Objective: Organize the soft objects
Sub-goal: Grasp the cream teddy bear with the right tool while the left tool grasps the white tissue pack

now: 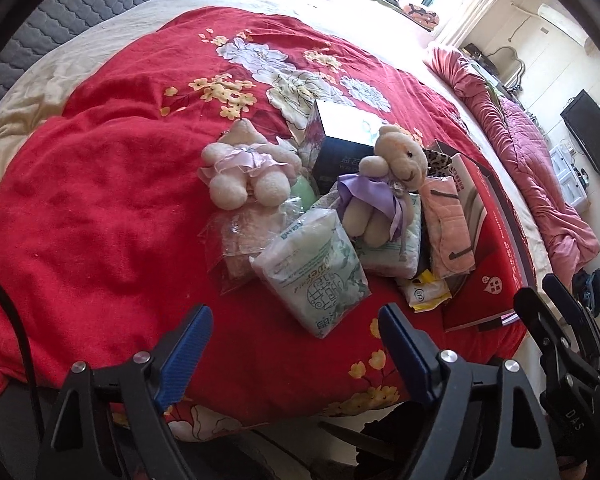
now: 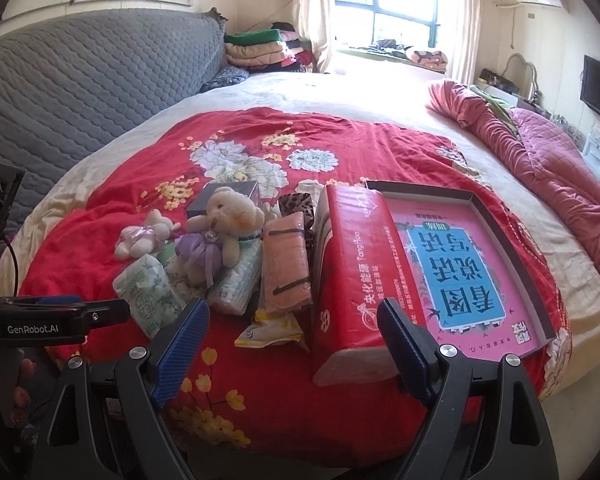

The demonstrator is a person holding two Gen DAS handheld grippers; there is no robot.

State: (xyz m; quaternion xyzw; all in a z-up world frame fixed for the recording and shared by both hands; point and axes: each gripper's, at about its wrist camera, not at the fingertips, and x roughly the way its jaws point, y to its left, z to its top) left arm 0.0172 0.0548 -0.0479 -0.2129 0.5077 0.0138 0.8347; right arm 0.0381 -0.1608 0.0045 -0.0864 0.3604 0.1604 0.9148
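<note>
A pile of soft things lies on the red floral blanket point(image 1: 100, 200). A cream bear in a purple dress point(image 1: 384, 184) point(image 2: 220, 232) sits upright on a tissue pack point(image 1: 388, 248). A second small bear point(image 1: 244, 168) point(image 2: 144, 236) lies on its back to the left. A green-printed tissue pack point(image 1: 316, 272) point(image 2: 148, 292) lies nearest the left gripper. A pink folded cloth point(image 1: 448, 224) point(image 2: 286, 264) and a red tissue pack point(image 2: 352, 280) lie to the right. My left gripper point(image 1: 296, 340) is open and empty, just short of the green pack. My right gripper point(image 2: 292, 336) is open and empty, its right finger beside the red pack.
A shallow box lid holding a pink-and-blue book point(image 2: 460, 264) lies right of the red pack. A dark box point(image 1: 344, 140) stands behind the bears. A yellow wipes packet point(image 2: 272, 330) lies in front. A rolled pink quilt point(image 2: 540, 160) lies at the bed's right edge. A grey headboard point(image 2: 80, 80) stands at the left.
</note>
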